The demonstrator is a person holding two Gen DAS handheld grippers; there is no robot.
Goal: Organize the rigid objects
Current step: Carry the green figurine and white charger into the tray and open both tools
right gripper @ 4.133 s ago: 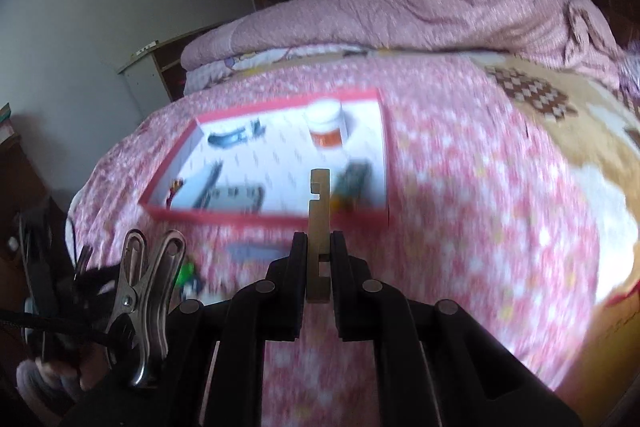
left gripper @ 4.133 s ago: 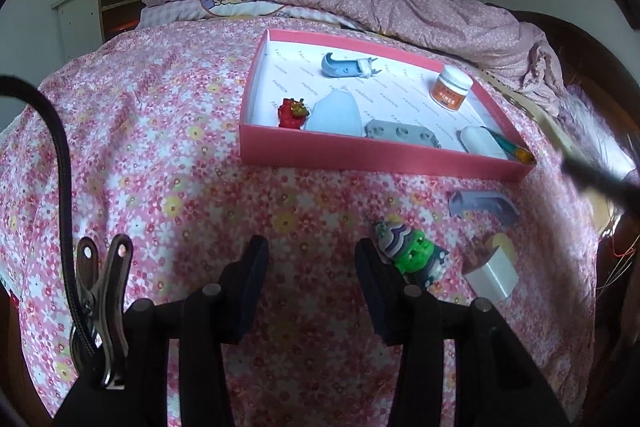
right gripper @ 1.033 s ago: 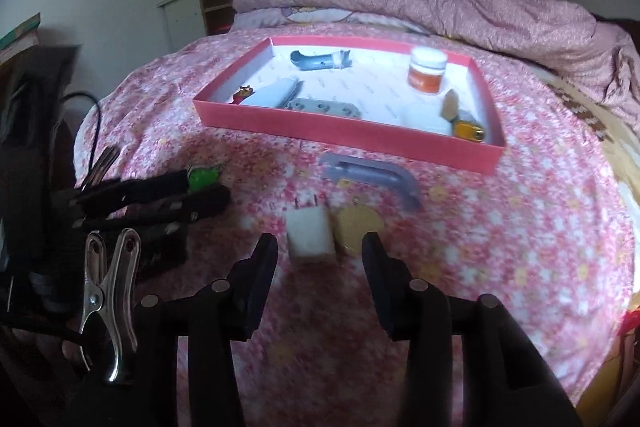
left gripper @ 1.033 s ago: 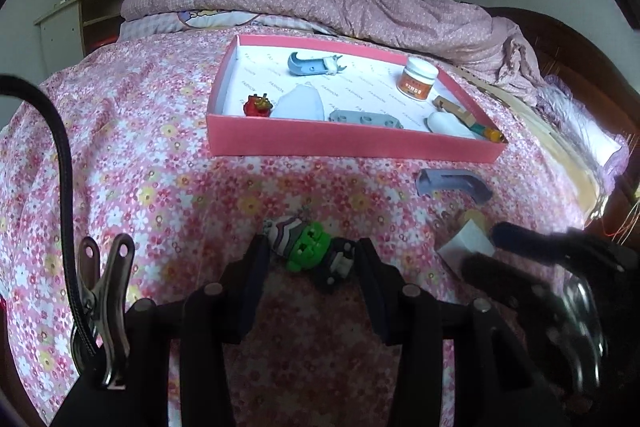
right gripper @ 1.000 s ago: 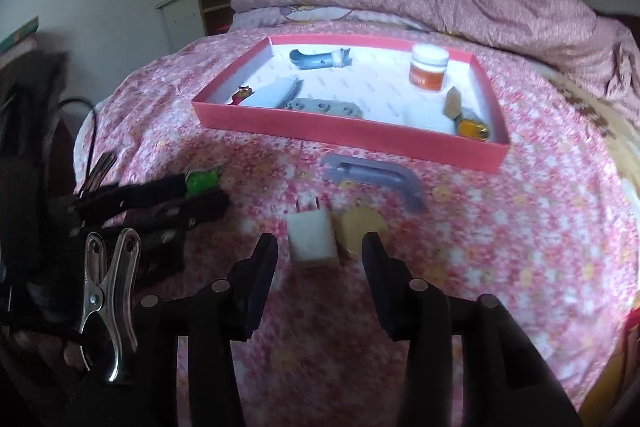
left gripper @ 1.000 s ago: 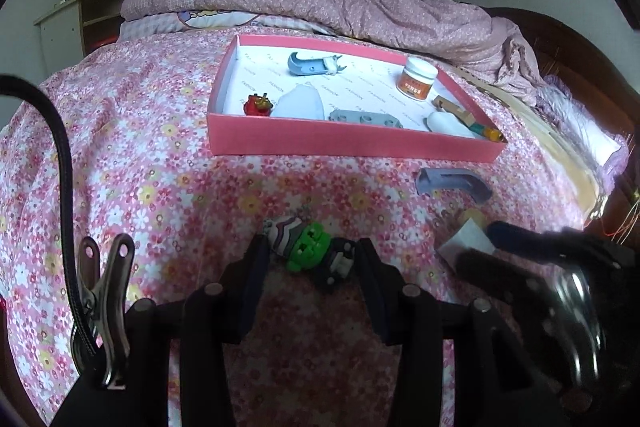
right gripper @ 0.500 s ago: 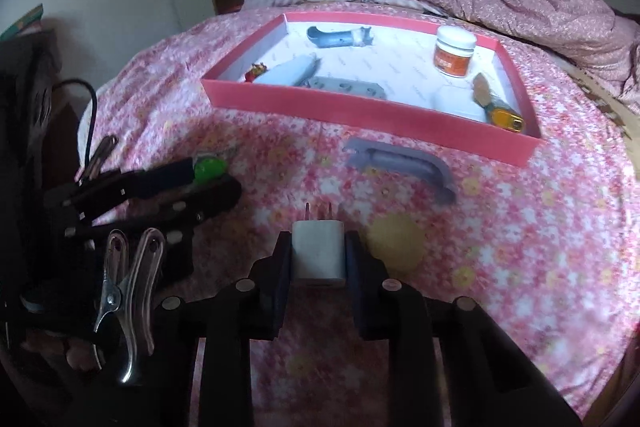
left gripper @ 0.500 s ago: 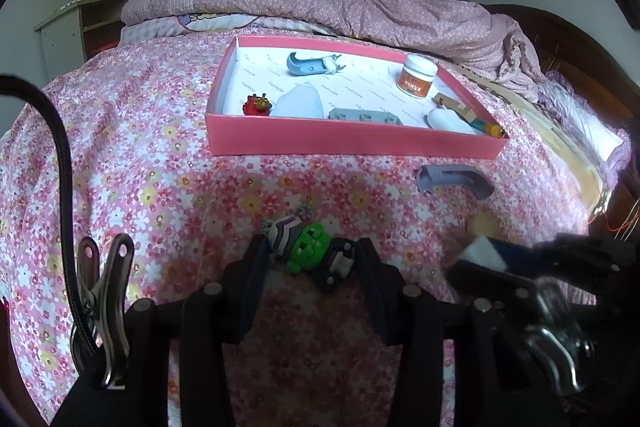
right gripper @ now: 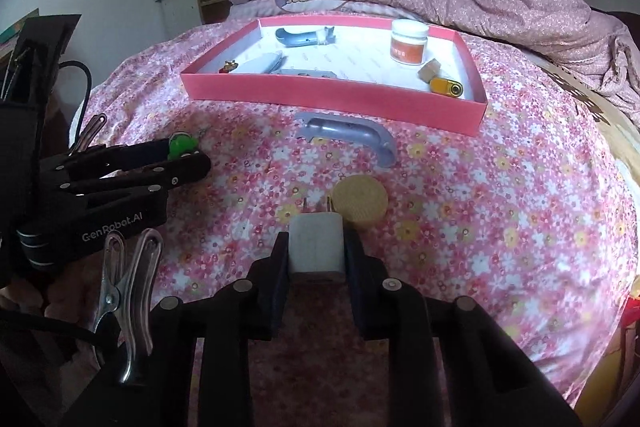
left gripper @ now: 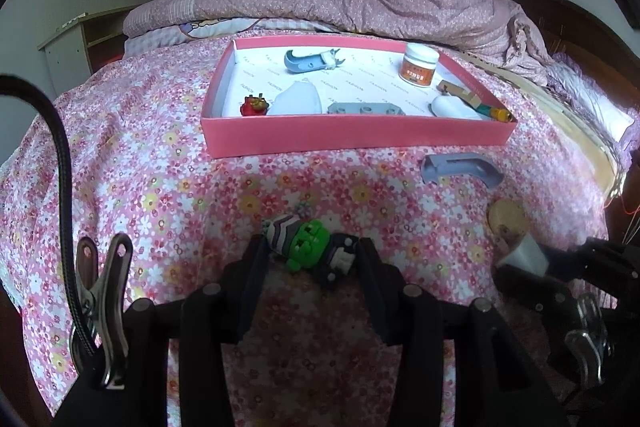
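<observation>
A pink box [left gripper: 352,137] holding several small objects sits on the flowered bedspread; it also shows in the right wrist view [right gripper: 332,95]. My left gripper [left gripper: 310,259] has its fingers on either side of a green and grey toy figure [left gripper: 308,251] lying on the spread. My right gripper [right gripper: 316,247] is shut on a white plug adapter [right gripper: 316,247], which also shows in the left wrist view [left gripper: 524,257]. A grey curved handle [right gripper: 352,137] and a round tan disc [right gripper: 360,203] lie loose in front of the box.
In the box are a blue clip [left gripper: 310,61], an orange-labelled jar [left gripper: 419,67], a red toy [left gripper: 253,105], a grey bar [left gripper: 366,108] and a yellow-tipped tool [left gripper: 490,111]. A rumpled quilt [left gripper: 360,7] lies behind. The bed edge [right gripper: 624,163] drops at right.
My right gripper has closed on the white plug adapter, which it straddled open a second ago. My left gripper has stayed around the green toy.
</observation>
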